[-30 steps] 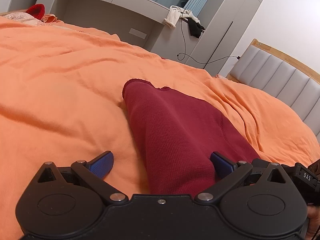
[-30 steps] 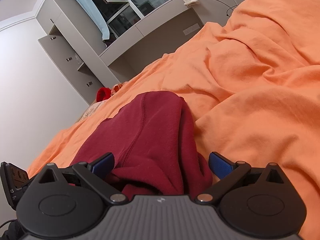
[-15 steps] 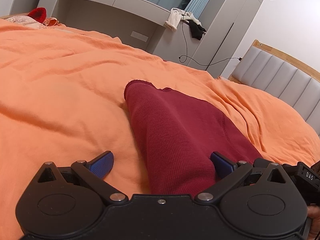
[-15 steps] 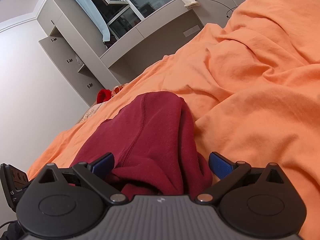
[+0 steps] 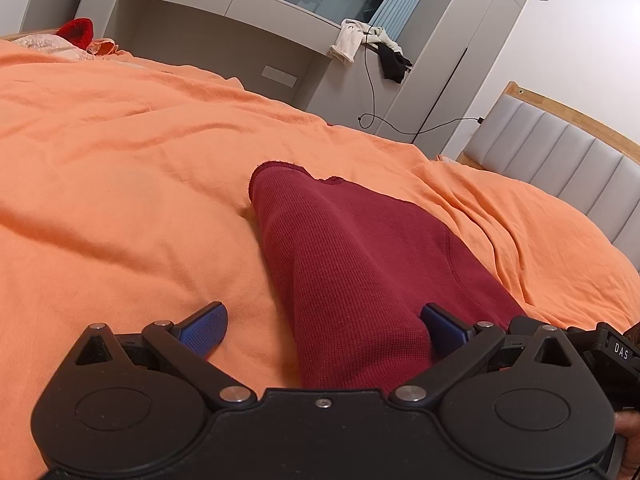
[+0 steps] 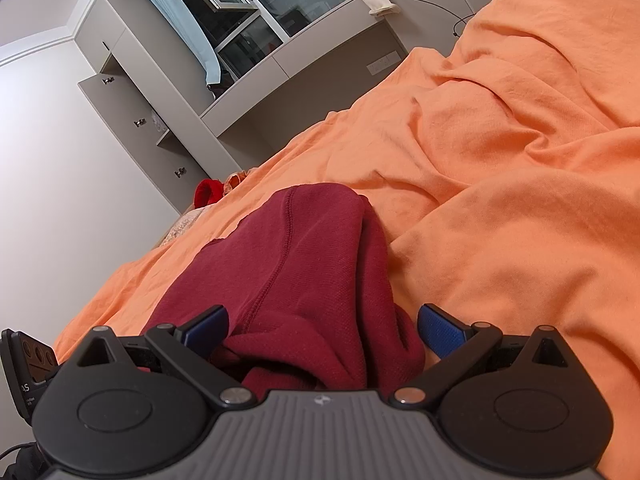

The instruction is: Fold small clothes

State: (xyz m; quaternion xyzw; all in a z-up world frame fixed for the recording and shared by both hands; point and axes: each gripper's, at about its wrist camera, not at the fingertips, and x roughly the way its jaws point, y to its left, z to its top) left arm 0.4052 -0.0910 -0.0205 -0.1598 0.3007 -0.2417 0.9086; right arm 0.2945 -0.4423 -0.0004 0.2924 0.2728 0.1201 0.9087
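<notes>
Since one second ago almost nothing has moved: both grippers keep their place over the garment; the left wrist view has tipped up a little, so the cupboard wall and headboard sit lower in frame.

Left gripper: fingers spread wide, blue pads well apart. Left pad is over bare orange bedcover; right pad is beside the near end of the dark red garment. The cloth passes between the two fingers without being pinched.

Right gripper: fingers spread wide as well, blue pads either side of the garment's bunched near end. Left pad lies against or just over the cloth; cannot tell whether it touches. Right pad is just beside the cloth edge, over the bedcover.

Garment: lies on the bedcover, folded over lengthways, running away from both cameras. Left wrist view shows a ribbed knit surface, a curved seam on the right side and an uneven far edge. Right wrist view shows a rounded far end, a seam down the middle and loose folds near the gripper.

Outward: bedcover rumpled, with deep creases to the right in the right wrist view. Padded headboard at the right in the left wrist view. Grey cupboard unit beyond the bed, with pale and dark clothes draped on its ledge and a black cable hanging down. A red item sits at the bed's far edge.
</notes>
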